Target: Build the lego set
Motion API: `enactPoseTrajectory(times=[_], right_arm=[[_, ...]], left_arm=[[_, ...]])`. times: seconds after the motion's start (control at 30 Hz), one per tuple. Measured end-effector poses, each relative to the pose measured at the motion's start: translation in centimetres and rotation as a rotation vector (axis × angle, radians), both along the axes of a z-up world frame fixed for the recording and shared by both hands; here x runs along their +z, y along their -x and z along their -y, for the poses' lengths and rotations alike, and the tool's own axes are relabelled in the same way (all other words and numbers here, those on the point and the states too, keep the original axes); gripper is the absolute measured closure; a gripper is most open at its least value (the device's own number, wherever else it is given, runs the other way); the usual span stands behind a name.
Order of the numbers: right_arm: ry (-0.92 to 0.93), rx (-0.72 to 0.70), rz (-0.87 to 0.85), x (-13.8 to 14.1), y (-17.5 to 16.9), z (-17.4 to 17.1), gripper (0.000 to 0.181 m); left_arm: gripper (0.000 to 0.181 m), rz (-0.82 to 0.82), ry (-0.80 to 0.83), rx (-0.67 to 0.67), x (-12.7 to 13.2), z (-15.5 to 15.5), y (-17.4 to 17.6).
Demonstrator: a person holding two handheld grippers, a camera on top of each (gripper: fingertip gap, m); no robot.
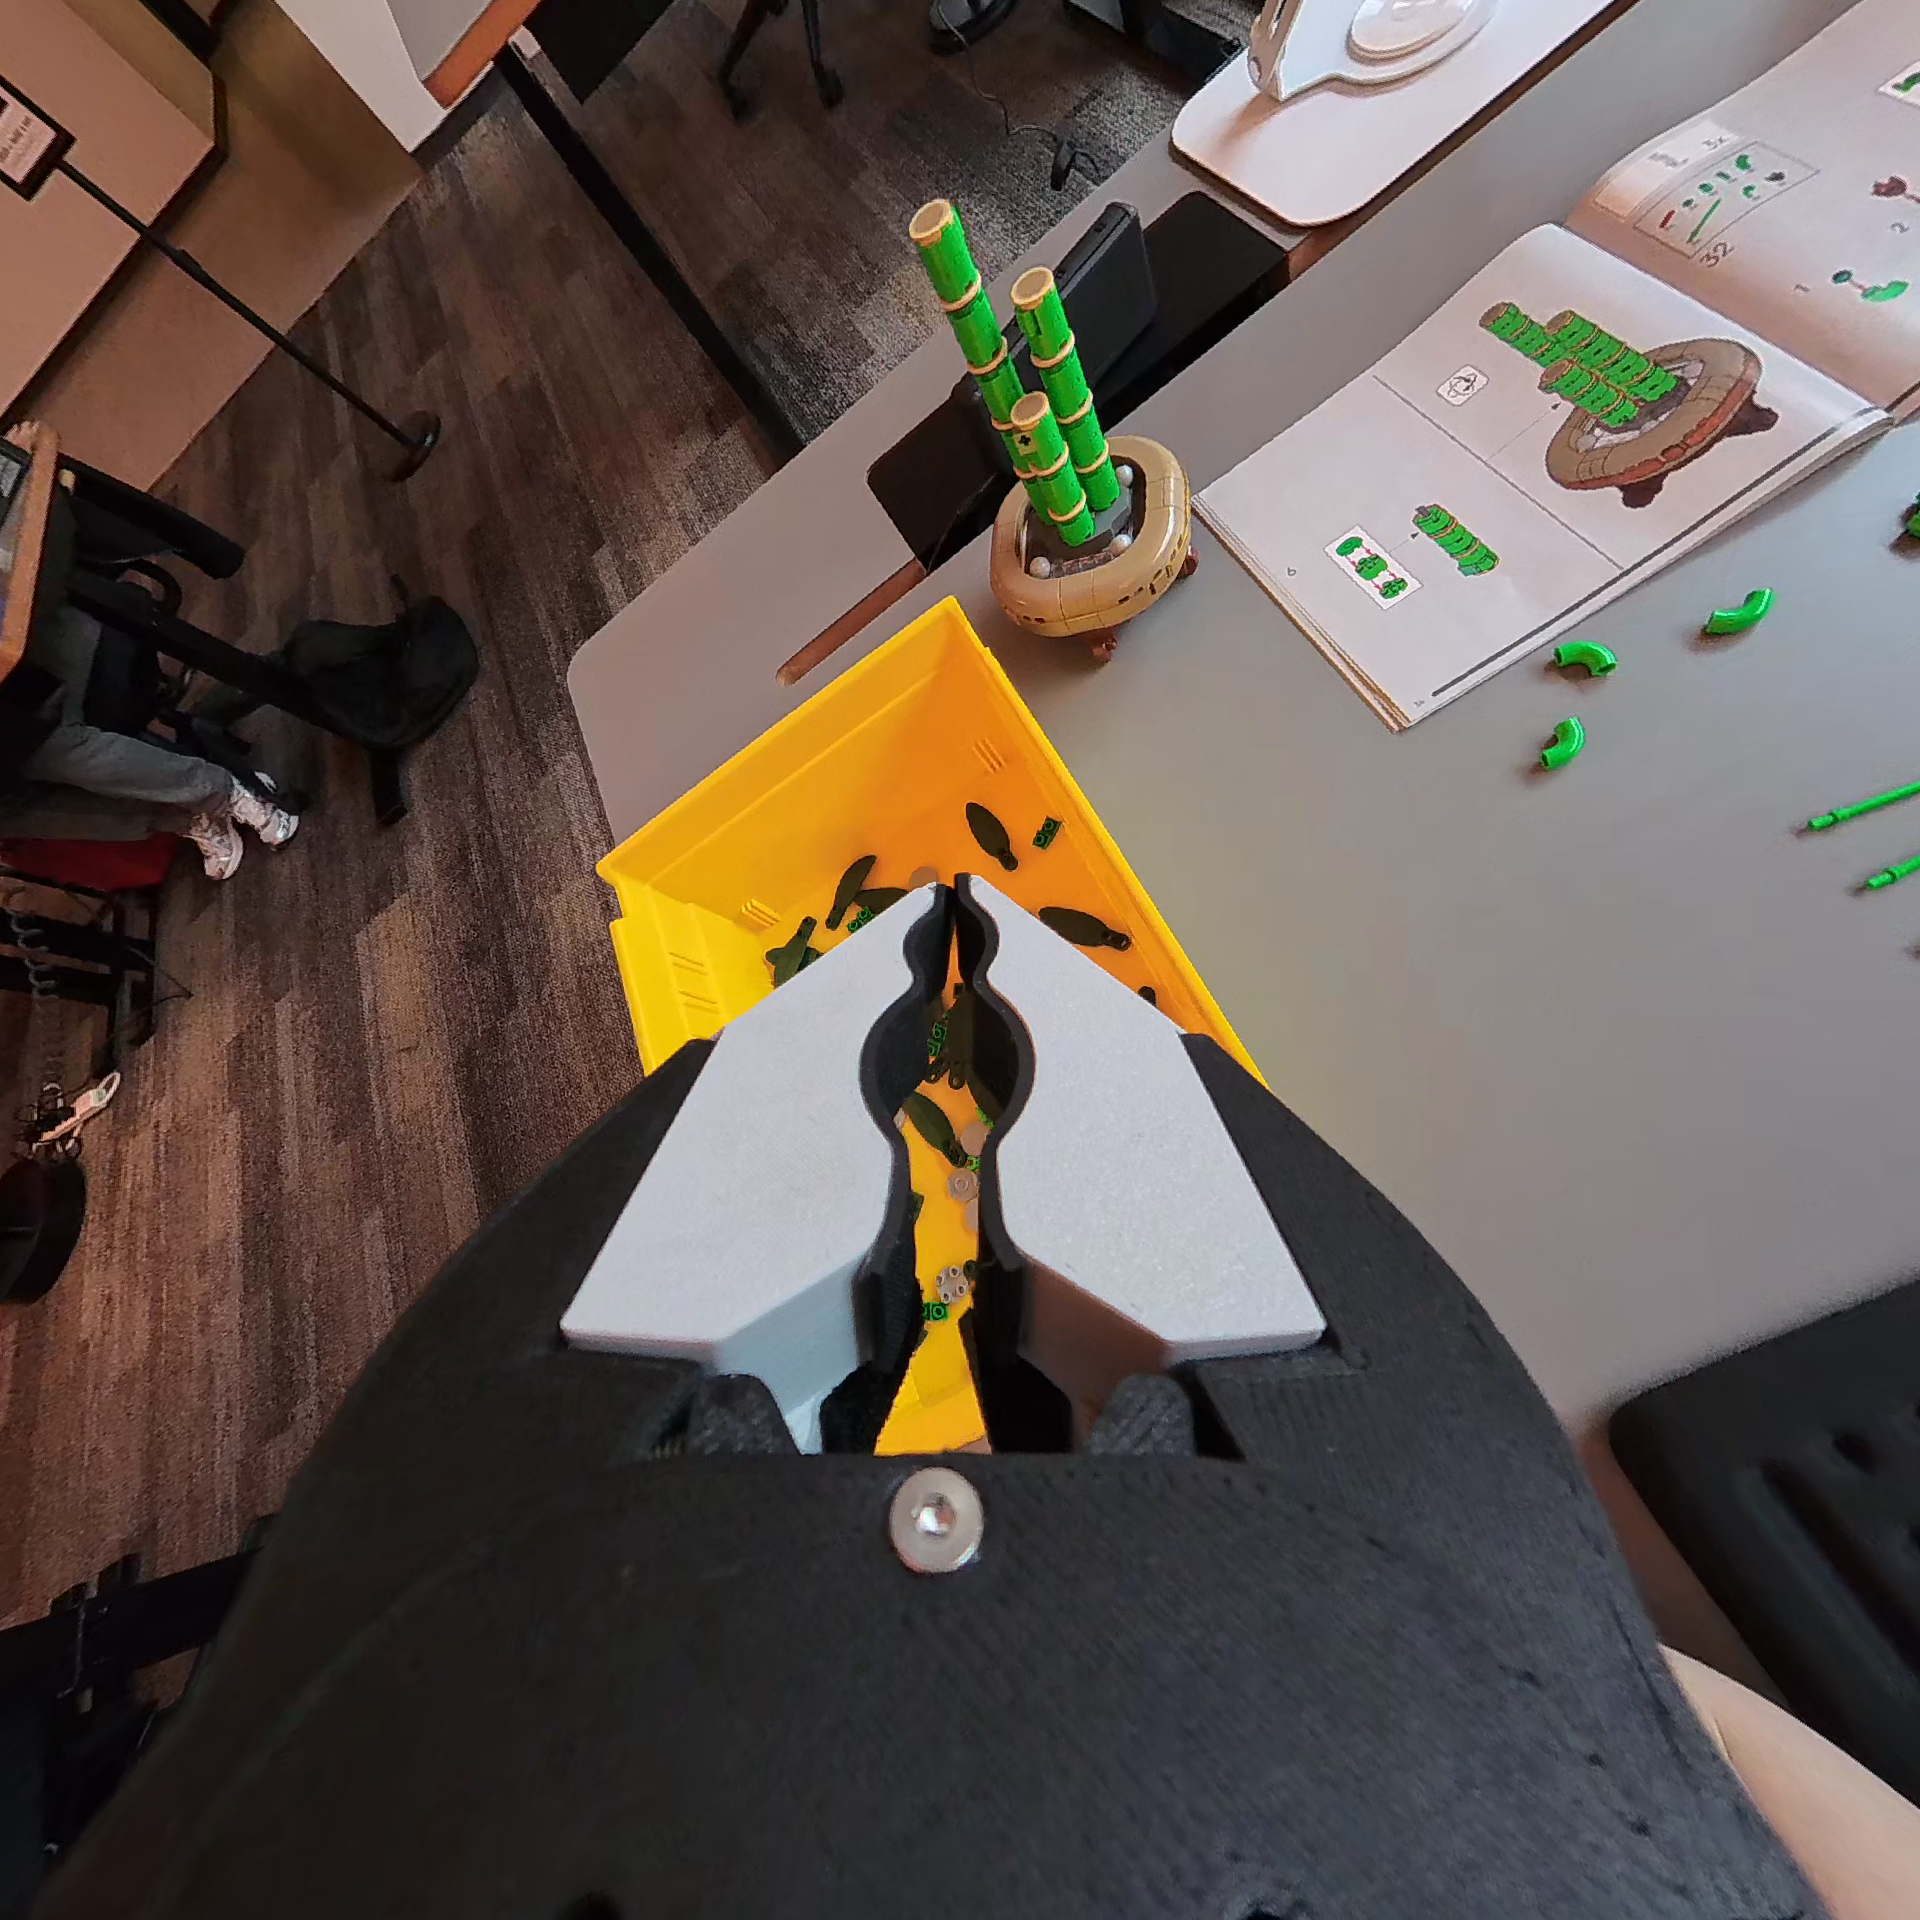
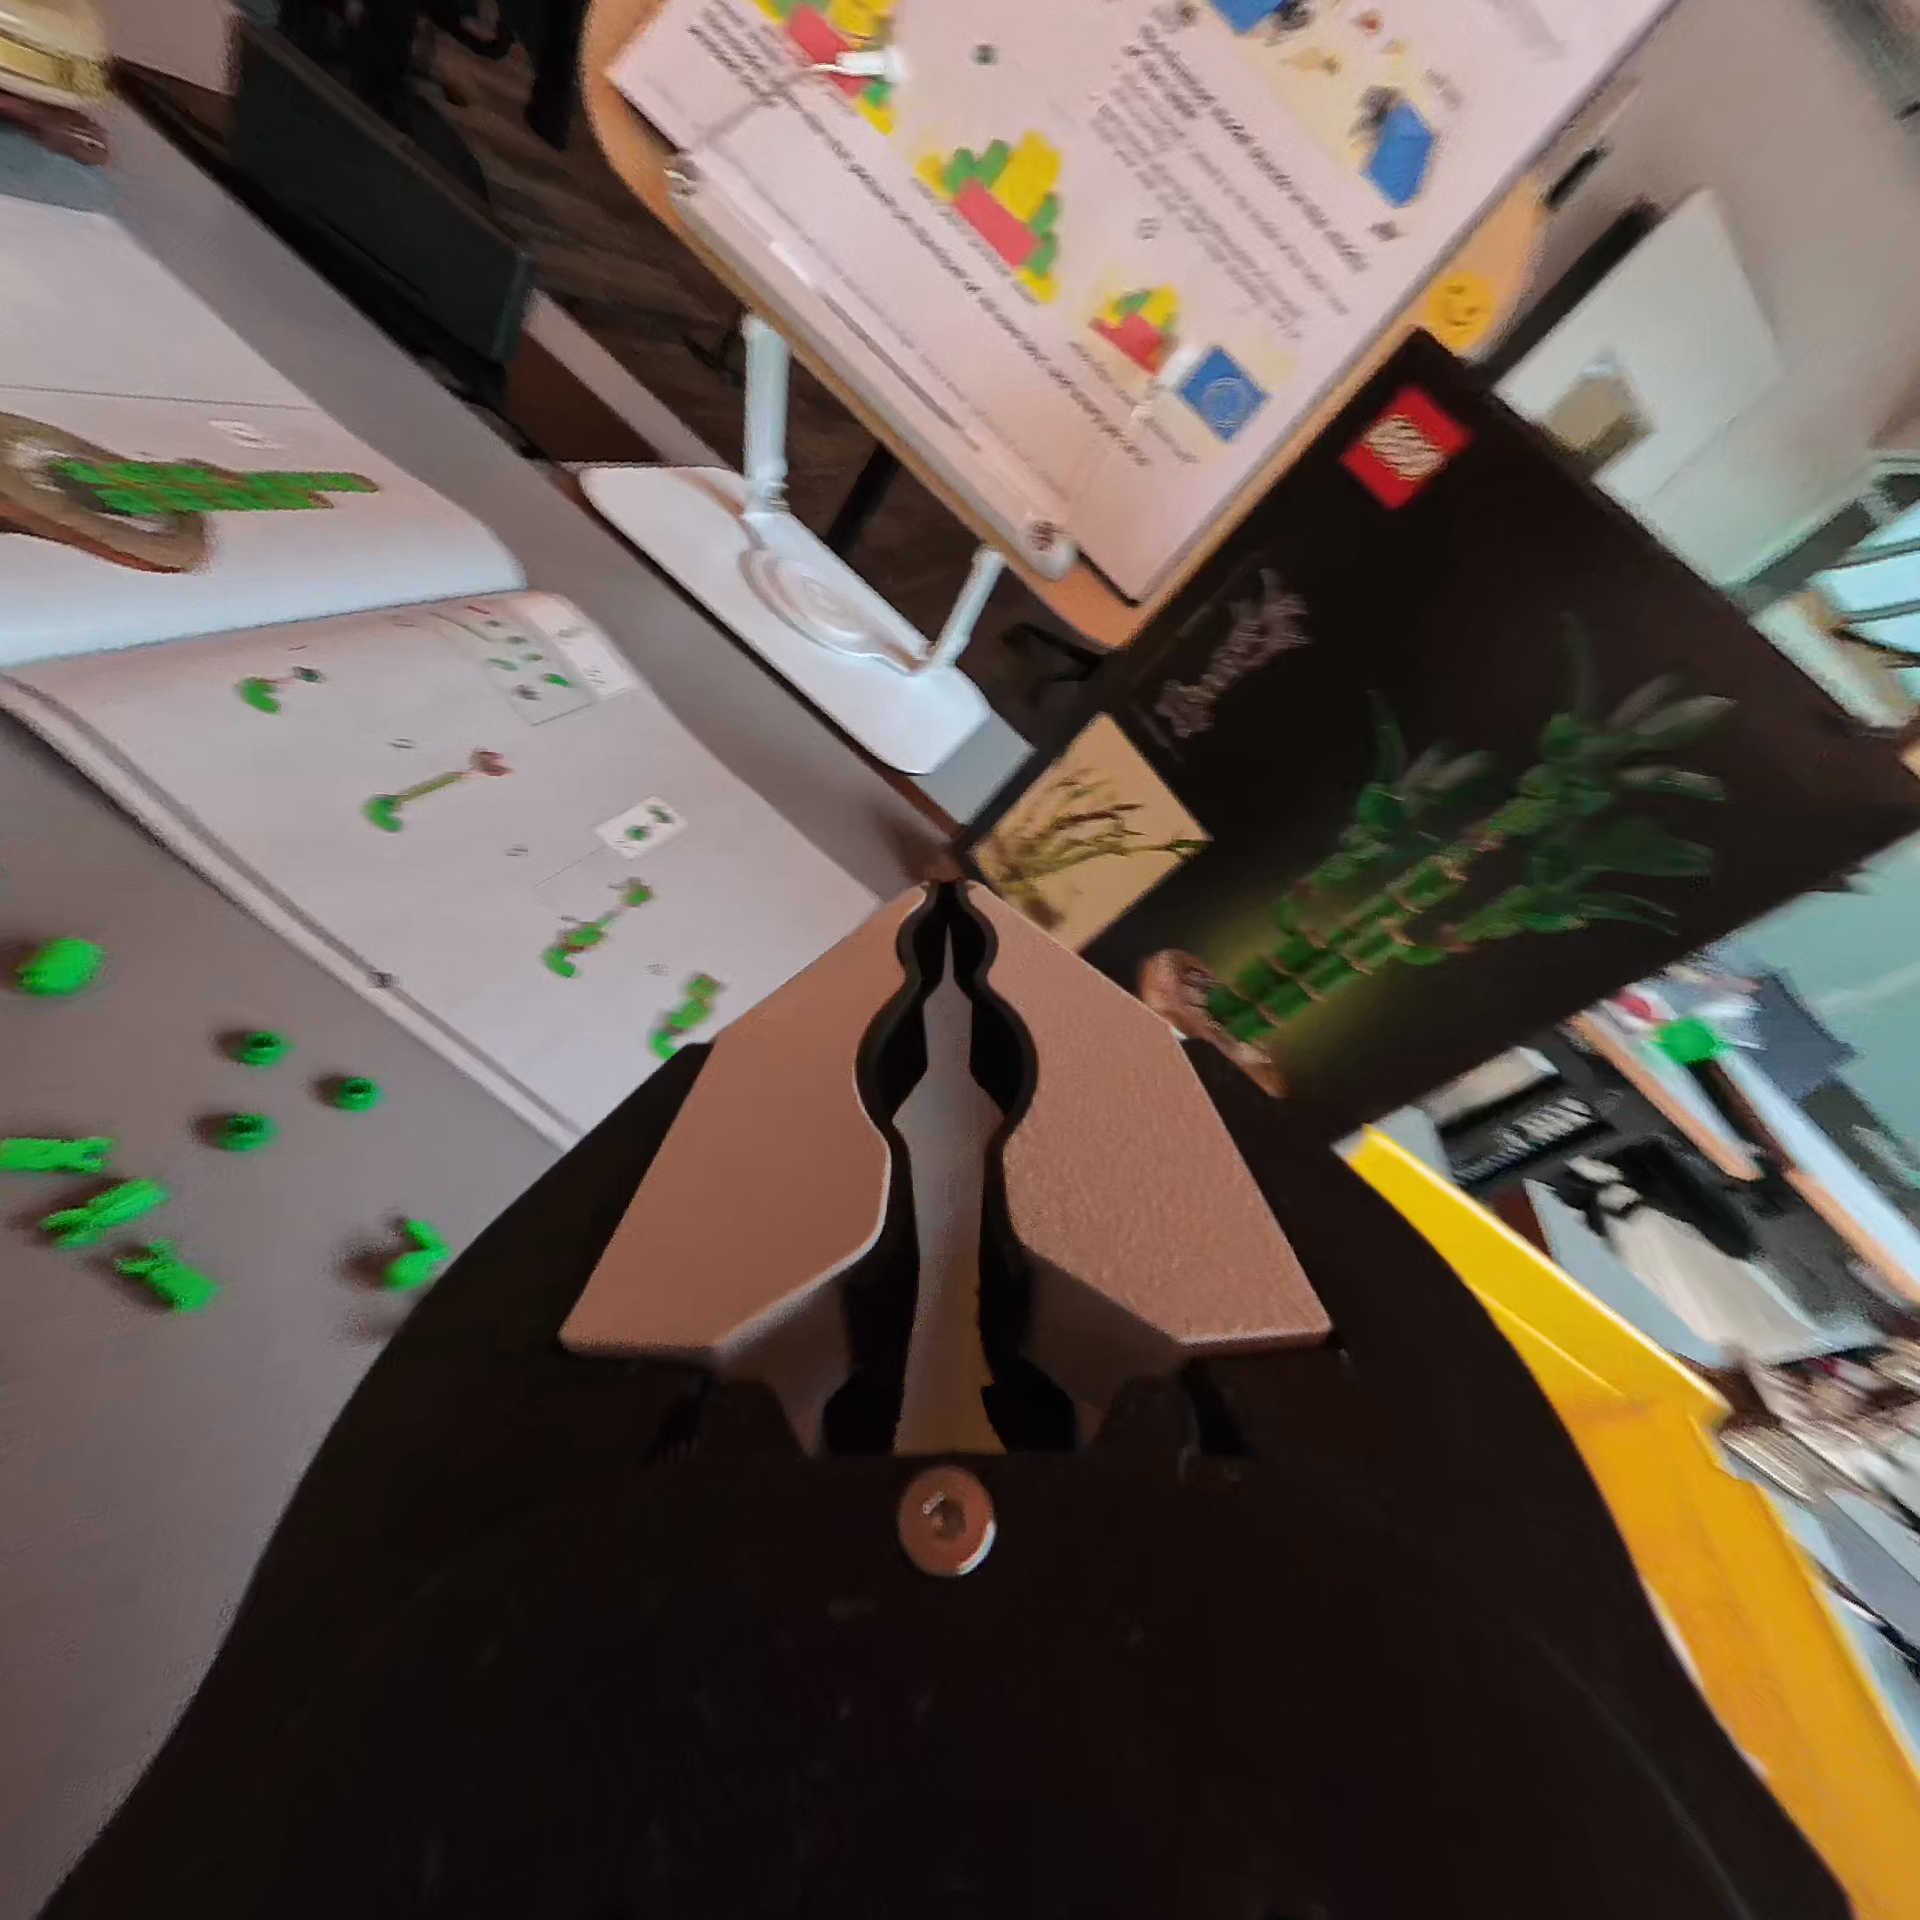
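Note:
In the left wrist view my left gripper (image 1: 954, 883) is shut and empty, held above a yellow bin (image 1: 852, 717) of dark green leaf pieces (image 1: 989, 831). Beyond the bin stands the tan pot with three green bamboo stalks (image 1: 1049, 416). The open instruction booklet (image 1: 1538, 468) lies to the right, with loose green curved pieces (image 1: 1583, 657) and thin green rods (image 1: 1865, 805) near it. In the blurred right wrist view my right gripper (image 2: 951, 888) is shut and empty, above the grey table near the booklet (image 2: 416, 748) and scattered green pieces (image 2: 249, 1127).
The black set box (image 2: 1455, 748) stands right of the right gripper, with a second yellow bin (image 2: 1662, 1507) below it. A white stand (image 2: 831, 613) holds a printed sheet behind. The table edge and wood floor (image 1: 364, 935) lie left of the first bin. A seated person's legs (image 1: 156, 790) show far left. One gripper's finger ends stand about 55 cm off the other's.

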State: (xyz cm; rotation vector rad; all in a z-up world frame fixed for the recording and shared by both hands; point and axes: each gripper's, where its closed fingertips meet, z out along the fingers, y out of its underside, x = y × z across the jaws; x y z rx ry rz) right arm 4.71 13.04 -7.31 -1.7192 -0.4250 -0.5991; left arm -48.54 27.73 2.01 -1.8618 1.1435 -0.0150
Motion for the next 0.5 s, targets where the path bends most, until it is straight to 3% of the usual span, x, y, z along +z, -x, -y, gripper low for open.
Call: enactPoseTrajectory(times=[0.07,0.17,0.23,0.3,0.37,0.43,0.5], right_arm=[[0.084,0.151,-0.134,-1.1,4.6,-1.1,0.181],[0.281,0.478,-0.348,-3.1,15.7,-1.8,0.181],[0.399,0.524,-0.264,-5.2,19.8,-2.2,0.181],[0.444,0.530,-0.153,-6.7,21.8,-2.8,0.181],[0.512,0.555,-0.157,-8.4,23.4,-2.8,0.181],[0.601,0.537,-0.137,-10.4,23.5,-2.8,0.181],[0.573,0.524,-0.128,-10.0,23.0,-3.1,0.181]], left_arm=[[0.181,-0.004,-0.001,-0.004,0.0,0.0,-0.2],[0.181,-0.015,0.004,-0.014,-0.2,0.0,-0.7],[0.181,-0.027,0.009,-0.021,-0.5,0.1,-0.9],[0.181,-0.033,0.010,-0.026,-0.6,0.2,-1.0],[0.181,-0.031,0.011,-0.032,-0.6,0.2,-1.2],[0.181,-0.033,0.012,-0.036,-0.6,0.2,-1.3],[0.181,-0.038,0.015,-0.037,-0.7,0.1,-1.3]])
